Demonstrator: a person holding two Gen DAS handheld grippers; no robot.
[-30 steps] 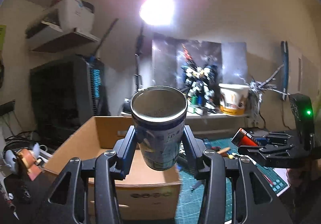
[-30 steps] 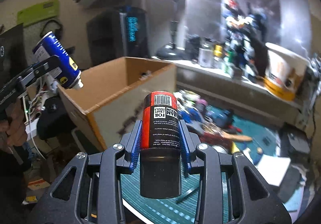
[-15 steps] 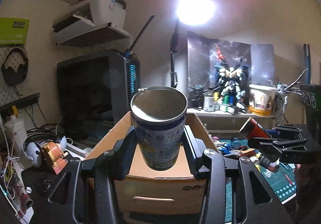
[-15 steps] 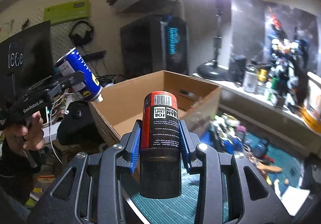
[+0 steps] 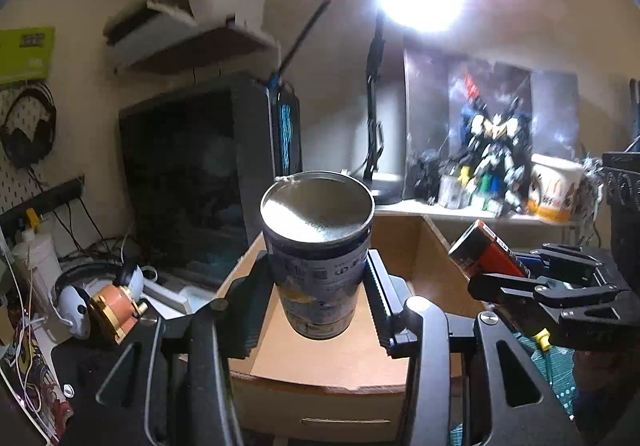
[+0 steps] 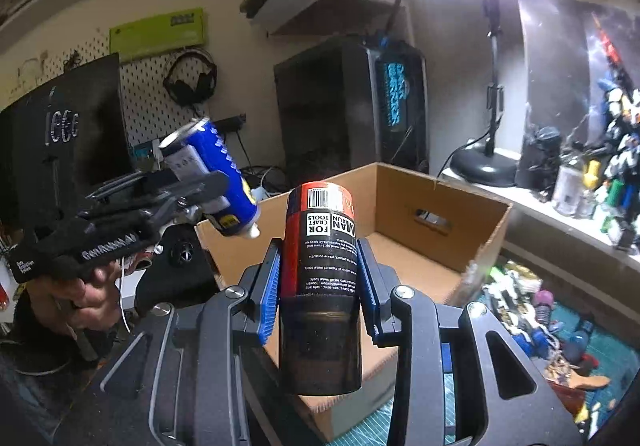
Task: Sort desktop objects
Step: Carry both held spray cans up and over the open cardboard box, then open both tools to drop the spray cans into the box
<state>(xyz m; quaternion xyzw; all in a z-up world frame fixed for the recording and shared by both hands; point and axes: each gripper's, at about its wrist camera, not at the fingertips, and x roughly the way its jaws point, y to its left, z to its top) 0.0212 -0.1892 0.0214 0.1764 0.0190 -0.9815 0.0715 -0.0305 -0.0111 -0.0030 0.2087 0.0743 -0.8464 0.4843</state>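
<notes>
My left gripper (image 5: 318,282) is shut on a blue and white spray can (image 5: 318,258), held bottom-forward over the near edge of an open cardboard box (image 5: 320,362). In the right wrist view the same blue can (image 6: 216,174) hangs tilted, nozzle down, over the box's left corner, in the left gripper (image 6: 208,186). My right gripper (image 6: 318,274) is shut on a red and black spray can (image 6: 320,266), held above the box (image 6: 400,258). In the left wrist view the red can (image 5: 486,254) shows at the box's right side, in the right gripper (image 5: 516,270).
A dark computer tower (image 5: 208,166) stands behind the box. Headphones (image 5: 92,298) lie at left. A shelf with a model robot (image 5: 492,150) and a paper cup (image 5: 554,186) runs along the back right. Small items litter the green cutting mat (image 6: 592,330). A desk lamp (image 6: 486,162) stands nearby.
Both grippers swung leftward with their cans and now hang over the cardboard box. The box has come nearer and more central in both views. Neither grip has changed.
</notes>
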